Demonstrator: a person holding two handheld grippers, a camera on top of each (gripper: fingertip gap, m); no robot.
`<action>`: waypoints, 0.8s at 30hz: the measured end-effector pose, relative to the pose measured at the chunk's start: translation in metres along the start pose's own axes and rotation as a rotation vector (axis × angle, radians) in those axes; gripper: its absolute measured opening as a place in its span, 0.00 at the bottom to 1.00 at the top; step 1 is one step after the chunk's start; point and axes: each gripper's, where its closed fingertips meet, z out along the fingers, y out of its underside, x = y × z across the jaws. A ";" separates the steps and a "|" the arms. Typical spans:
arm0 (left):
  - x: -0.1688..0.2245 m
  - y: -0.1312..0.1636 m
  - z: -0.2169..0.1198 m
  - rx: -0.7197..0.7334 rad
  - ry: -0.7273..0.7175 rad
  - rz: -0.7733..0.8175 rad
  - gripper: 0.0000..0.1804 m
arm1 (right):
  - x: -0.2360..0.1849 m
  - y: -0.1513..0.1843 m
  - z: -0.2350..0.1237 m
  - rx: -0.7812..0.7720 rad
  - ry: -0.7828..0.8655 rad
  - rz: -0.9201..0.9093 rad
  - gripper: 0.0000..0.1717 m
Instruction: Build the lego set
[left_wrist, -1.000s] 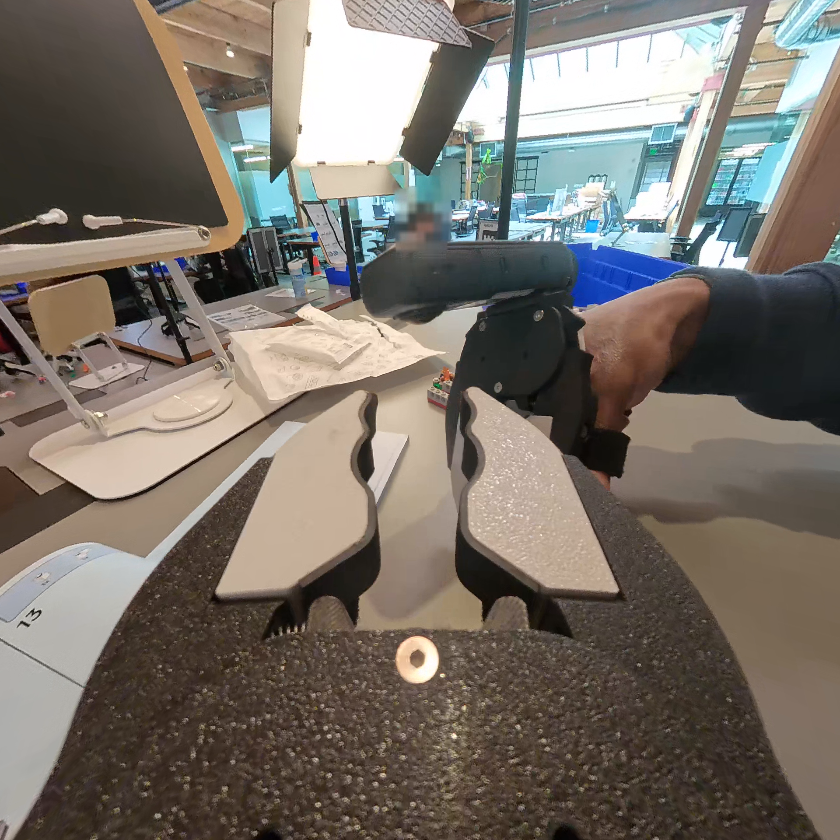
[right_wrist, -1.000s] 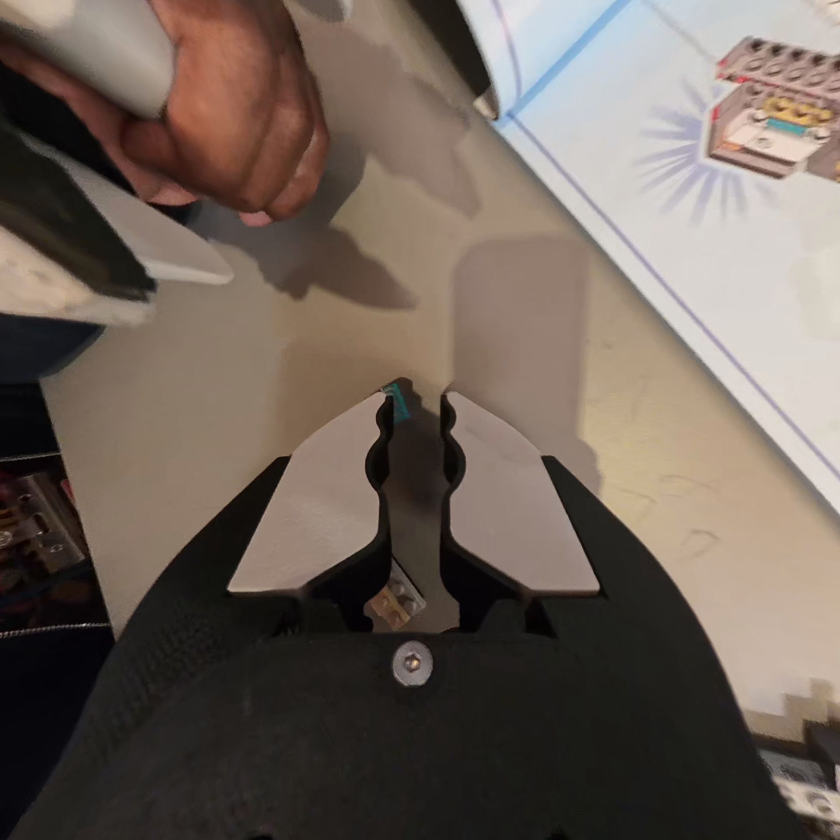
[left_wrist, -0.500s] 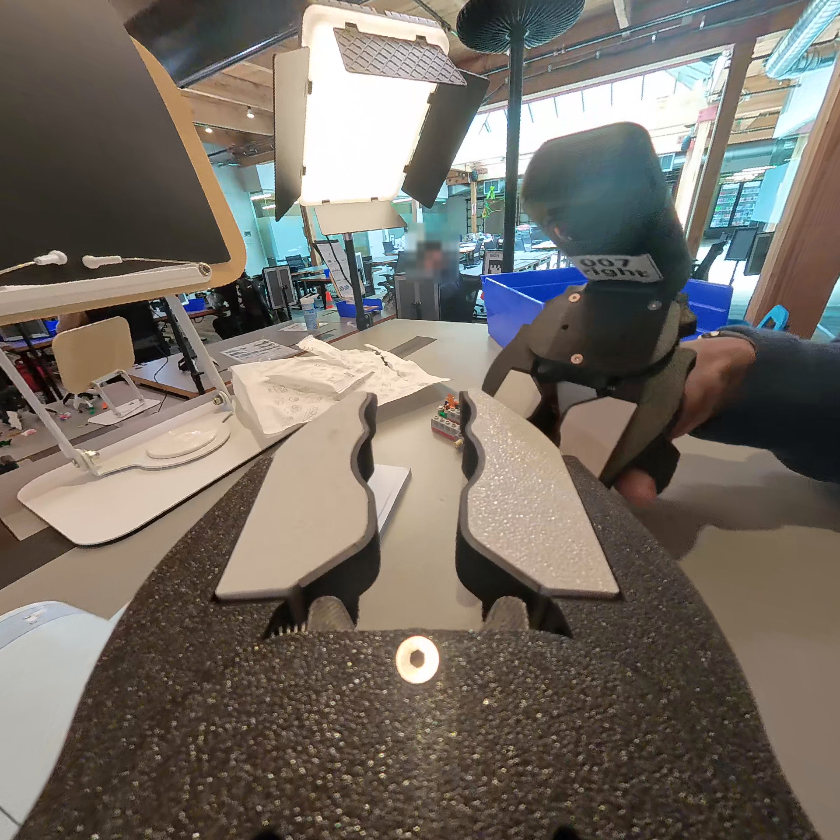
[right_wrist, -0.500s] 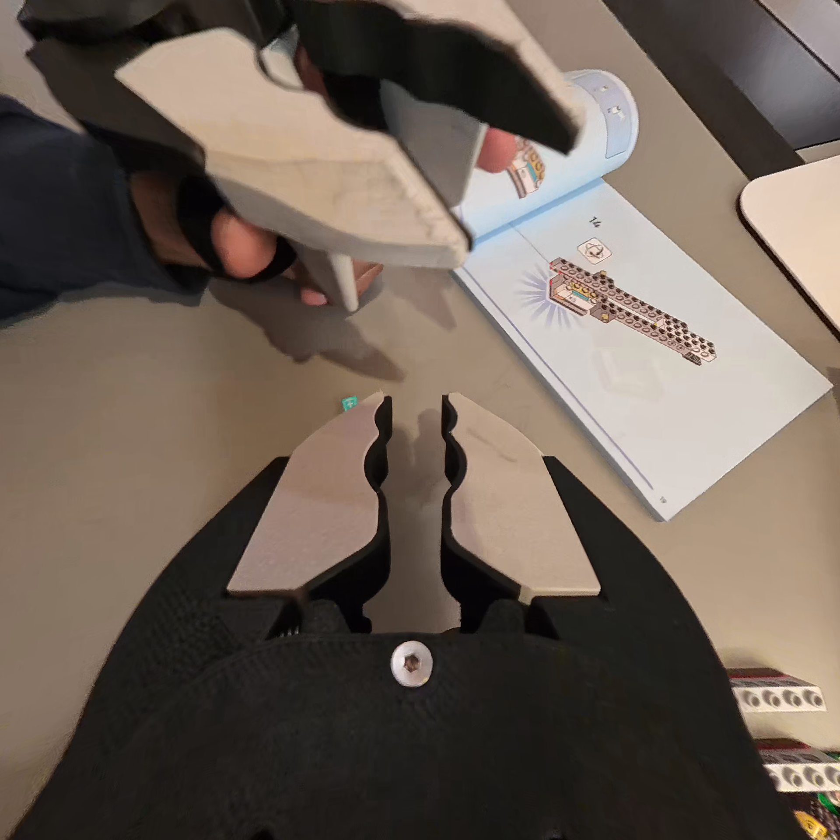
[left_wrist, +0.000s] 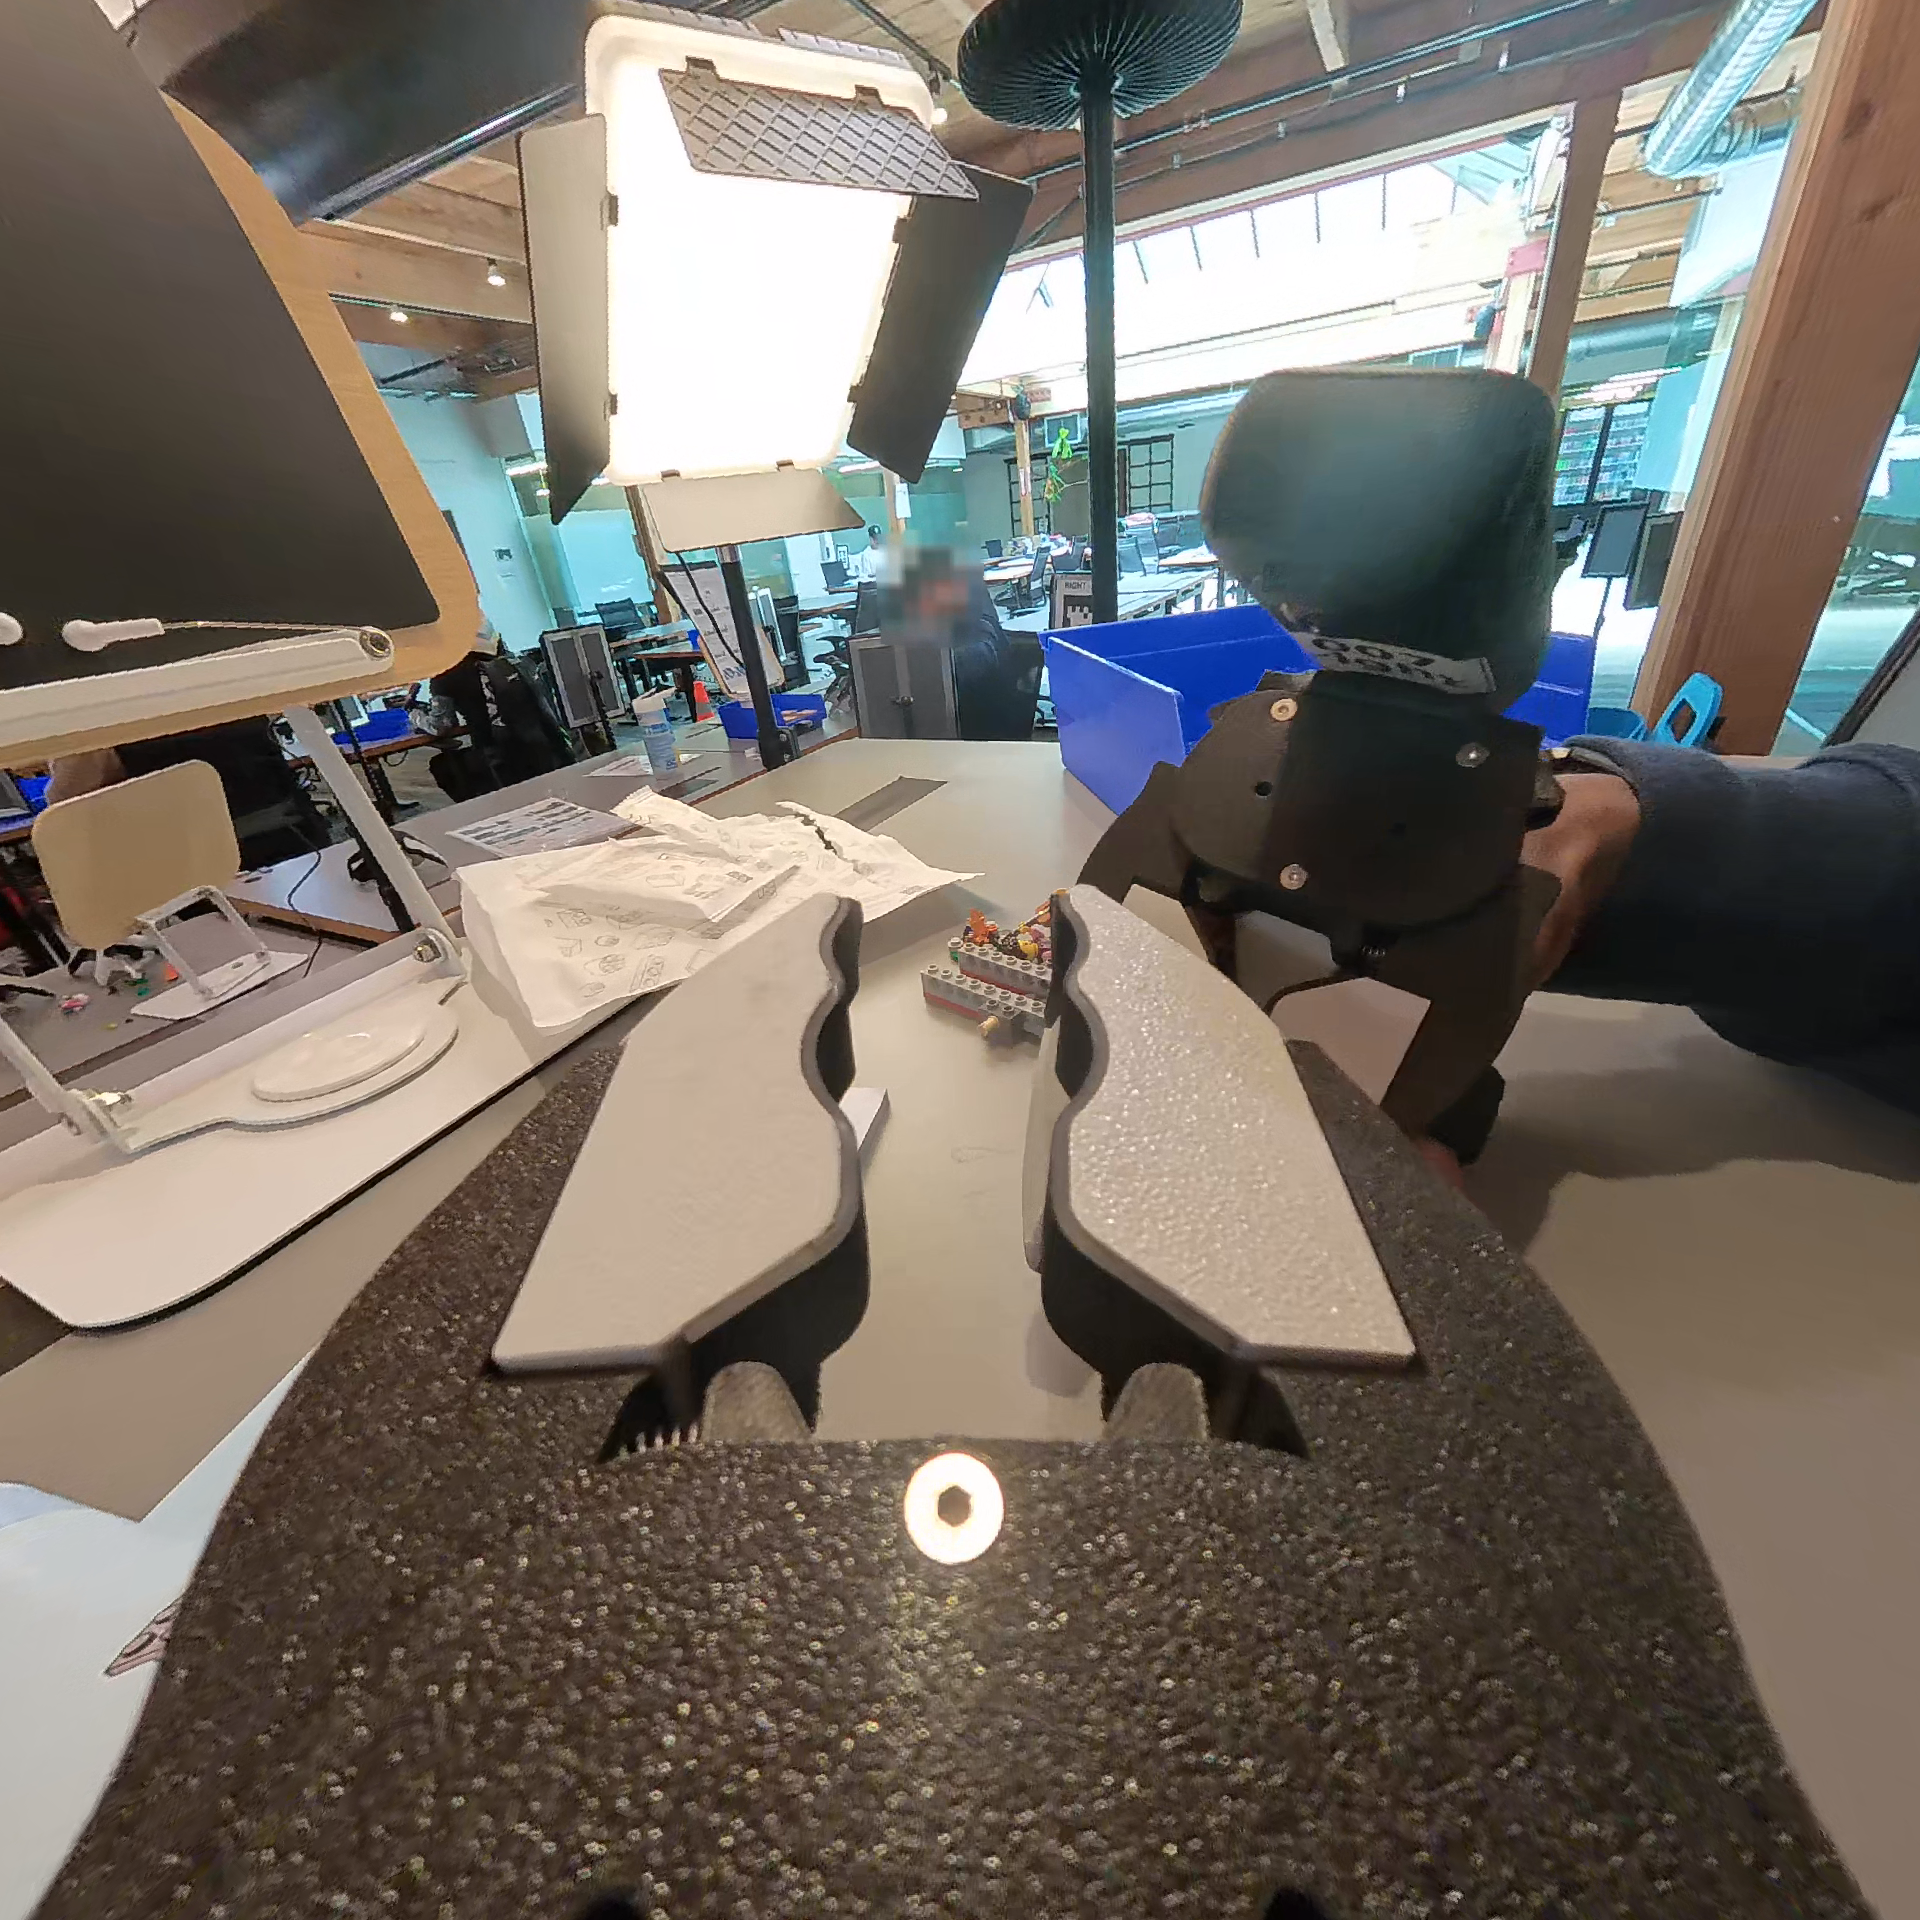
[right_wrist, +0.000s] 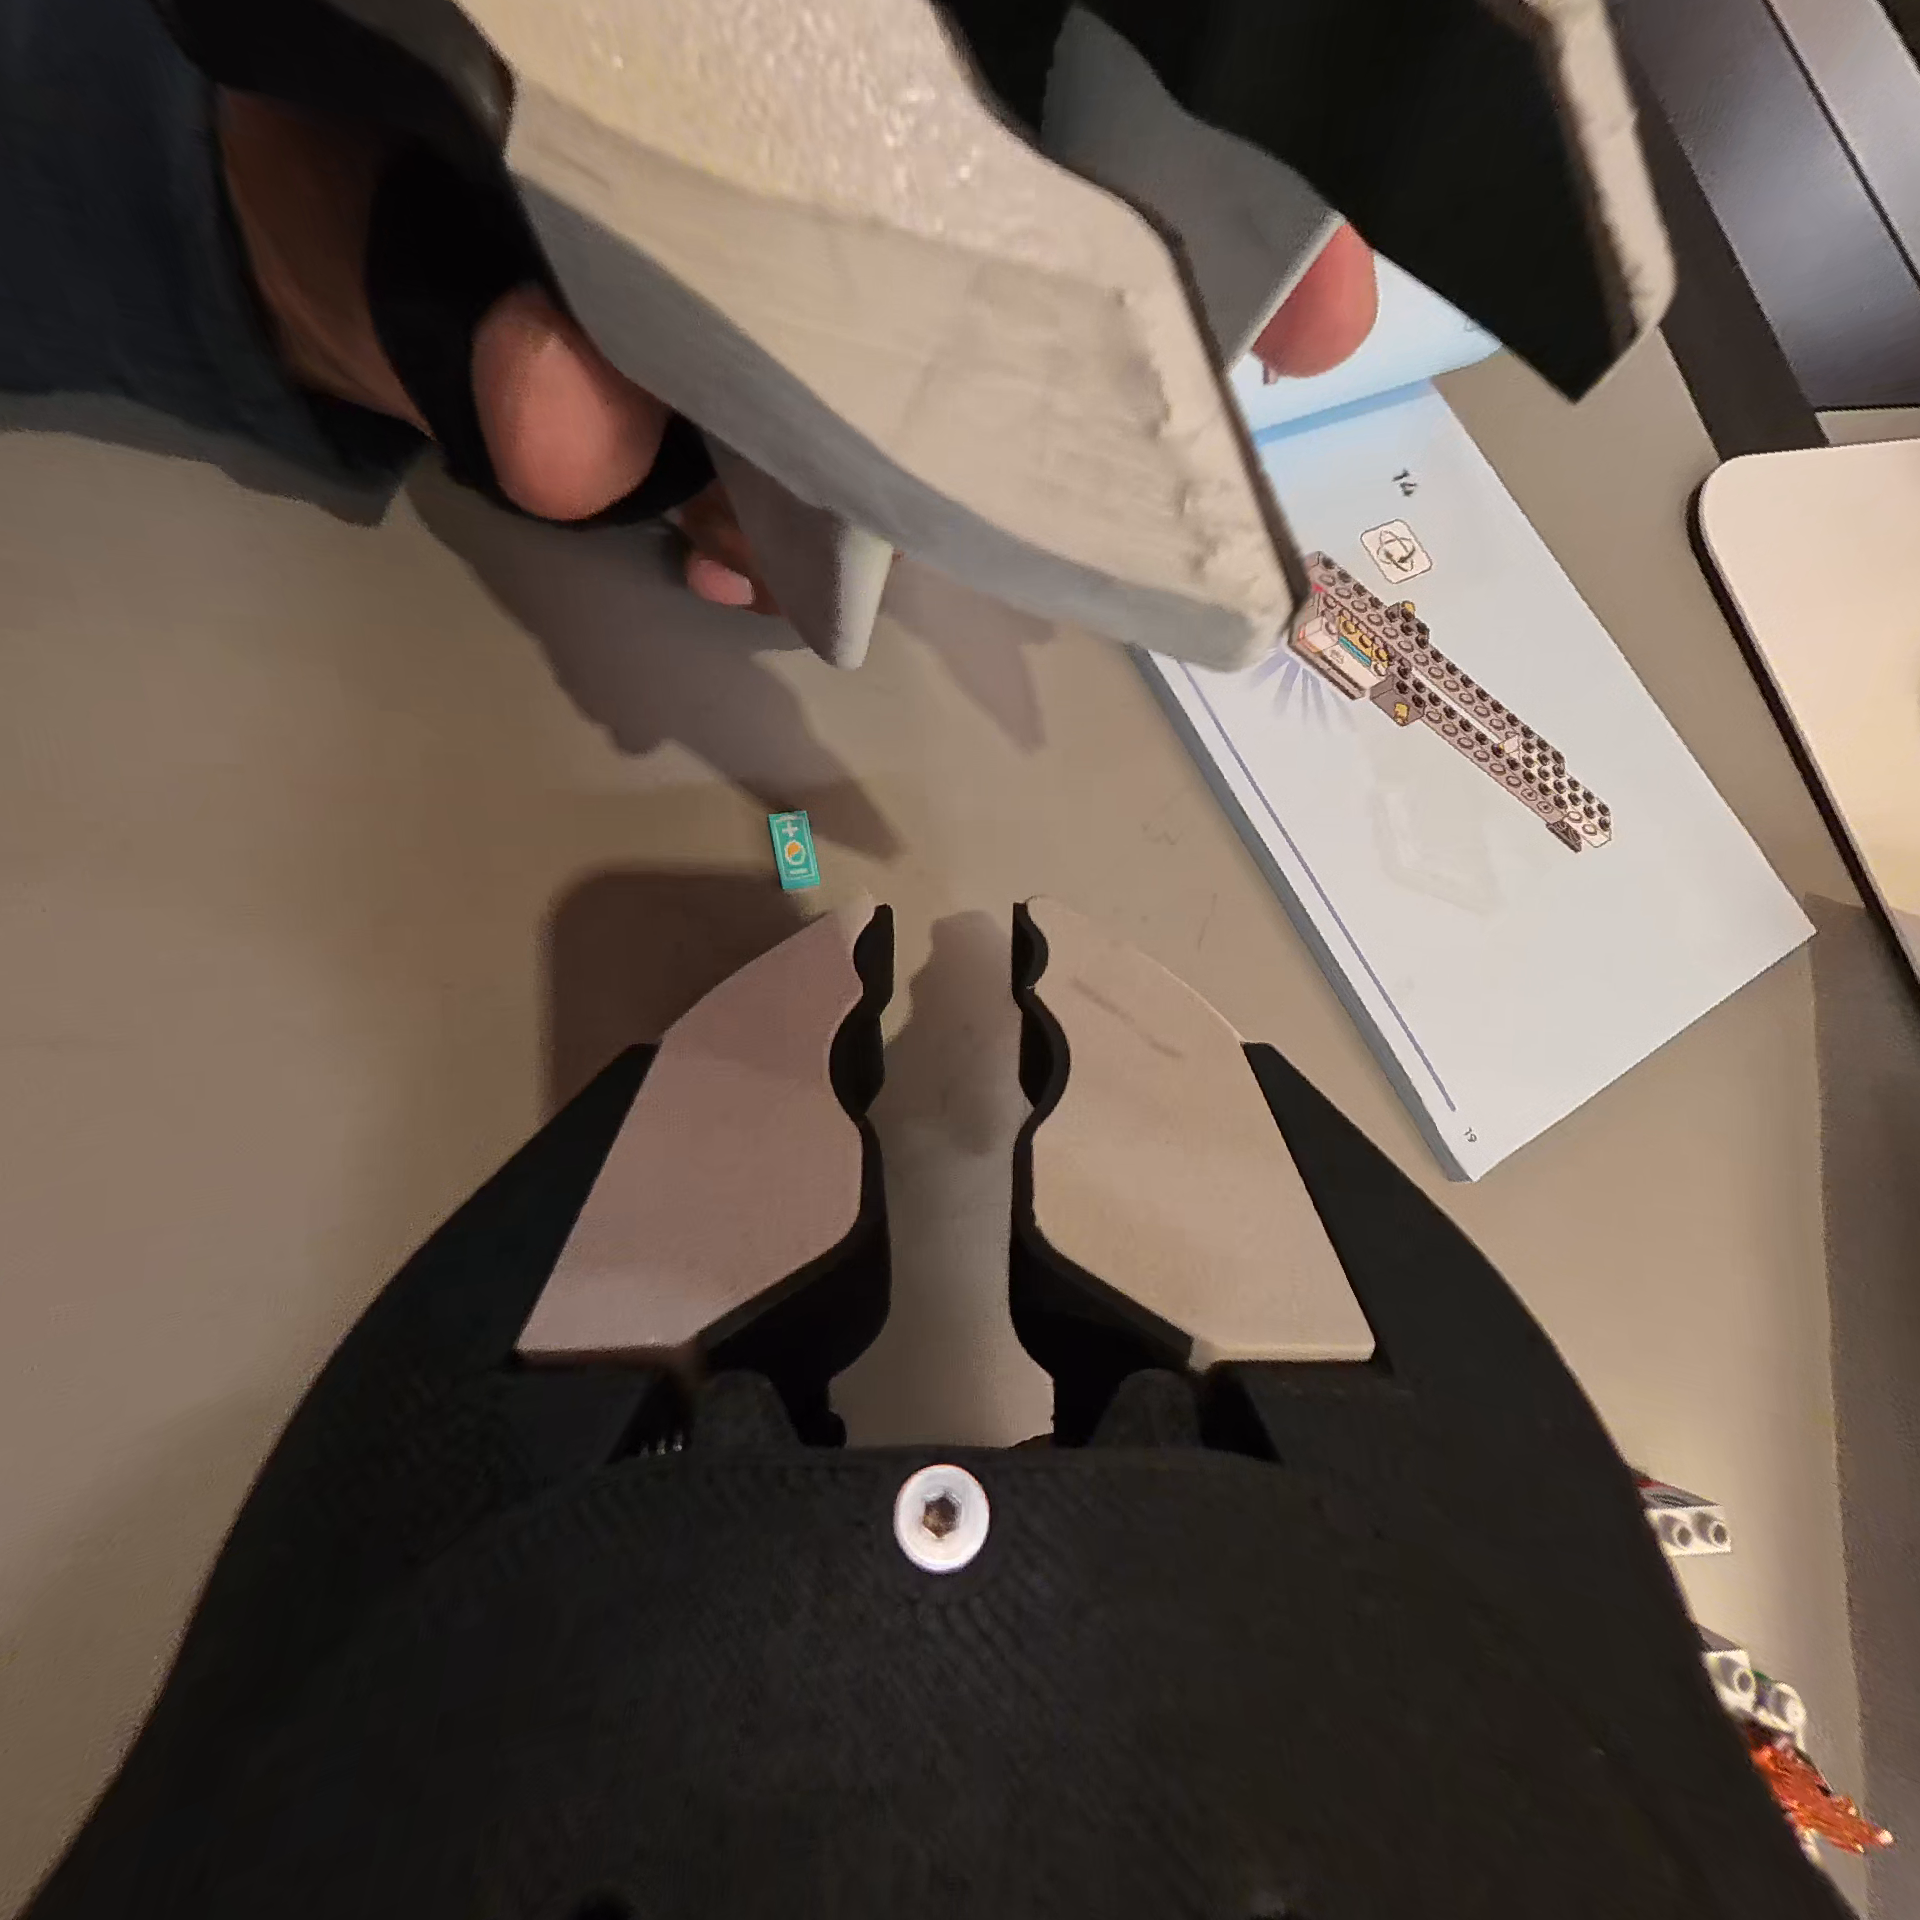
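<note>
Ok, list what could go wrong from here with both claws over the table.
1. The left claw hangs close above the right claw; they could knock together.
2. The small teal tile lies loose beside the open, empty right claw and could be nudged away.
3. The brick build sits just ahead of the open left claw; a bump might break it.

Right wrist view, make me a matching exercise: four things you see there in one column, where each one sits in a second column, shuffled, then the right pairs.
Things:
1. teal tile
2. instruction booklet
3. left hand-held gripper
4. right hand-held gripper

Places:
A. lies open on the table at the right
B. raised across the top, held by a hand
C. flat on the table just past the left fingertip
D. bottom centre, jaws apart over bare table

Pairs: 1-C, 2-A, 3-B, 4-D
</note>
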 end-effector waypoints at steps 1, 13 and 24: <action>-0.001 0.000 0.000 0.002 -0.002 -0.006 0.20 | -0.001 -0.002 0.000 0.002 -0.004 0.000 0.13; -0.014 -0.001 -0.003 0.018 -0.037 -0.068 0.20 | -0.013 -0.004 0.002 -0.024 -0.050 0.003 0.13; -0.013 0.000 -0.005 0.007 0.019 -0.146 0.20 | -0.022 0.001 -0.014 -0.029 -0.149 0.032 0.14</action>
